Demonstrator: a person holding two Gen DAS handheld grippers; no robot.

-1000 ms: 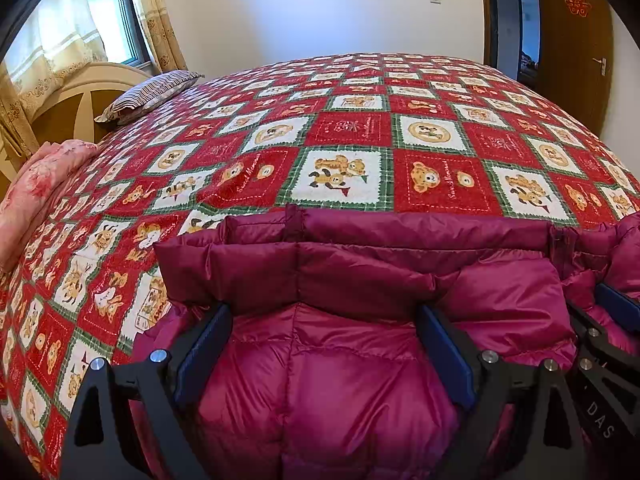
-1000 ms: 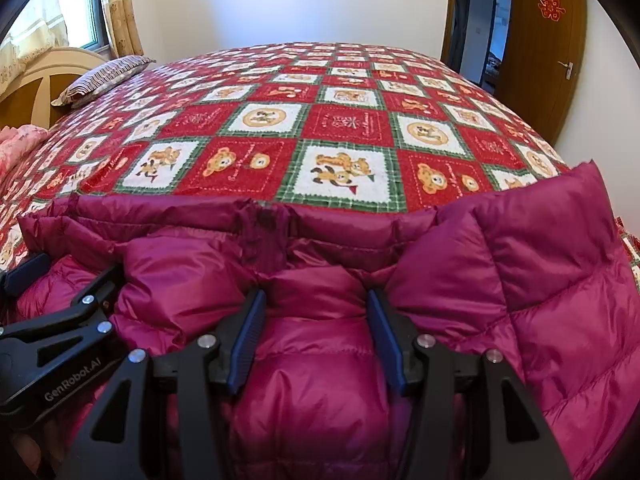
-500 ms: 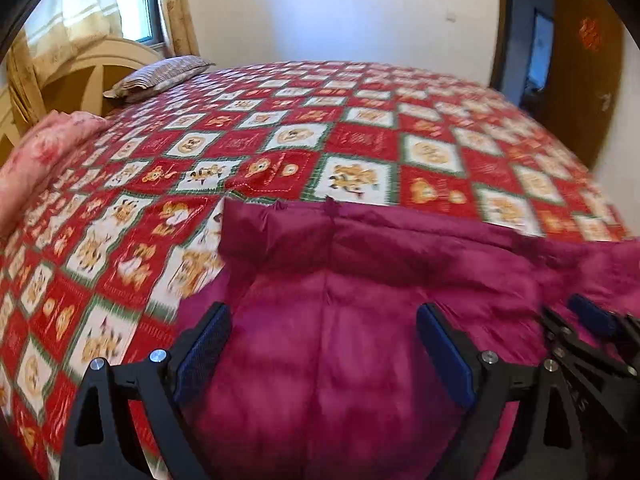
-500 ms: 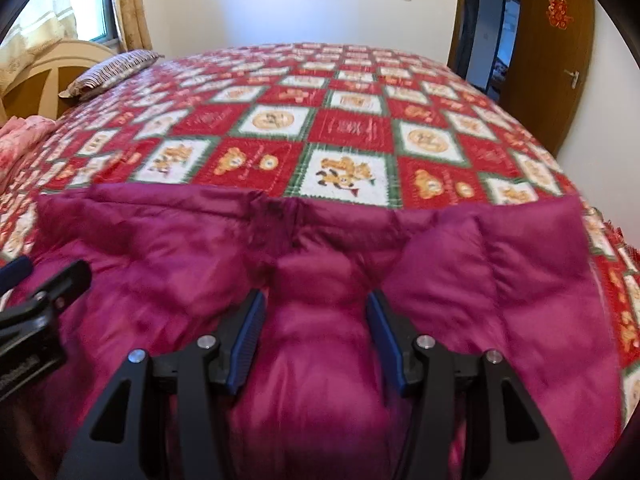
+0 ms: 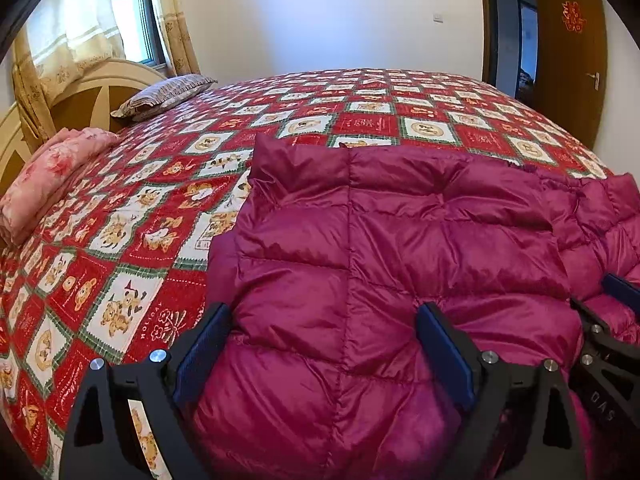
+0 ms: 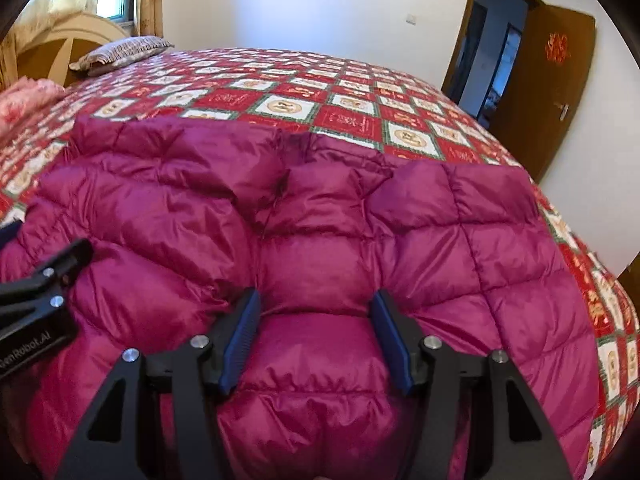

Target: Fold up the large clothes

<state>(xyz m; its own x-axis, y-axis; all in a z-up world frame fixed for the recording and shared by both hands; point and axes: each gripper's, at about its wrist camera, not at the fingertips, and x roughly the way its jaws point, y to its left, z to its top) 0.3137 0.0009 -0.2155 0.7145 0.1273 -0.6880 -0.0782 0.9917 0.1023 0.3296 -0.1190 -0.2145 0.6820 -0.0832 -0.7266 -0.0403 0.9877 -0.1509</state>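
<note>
One red patchwork teddy-print bedspread (image 5: pixel 360 116) carries one magenta quilted down jacket (image 5: pixel 400 248), spread at its near edge; left gripper (image 5: pixel 324 344) released wide above it, right gripper (image 6: pixel 314 334) jaws just easing apart, puffy fabric bulging between

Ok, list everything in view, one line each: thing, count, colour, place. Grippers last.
down jacket: one, magenta, spread on the near side of the bed
bedspread: one, red, white and green bear squares, covering the bed
striped pillow: one, brown and cream, by the headboard
pink bedding: one pile, far left edge
headboard: one, cream and tan
curtains: beige, at the window
door: one, brown, far right
left gripper: black, blue pads, jaws wide around jacket padding
right gripper: black, blue pads, jaws just opening, jacket fold between
</note>
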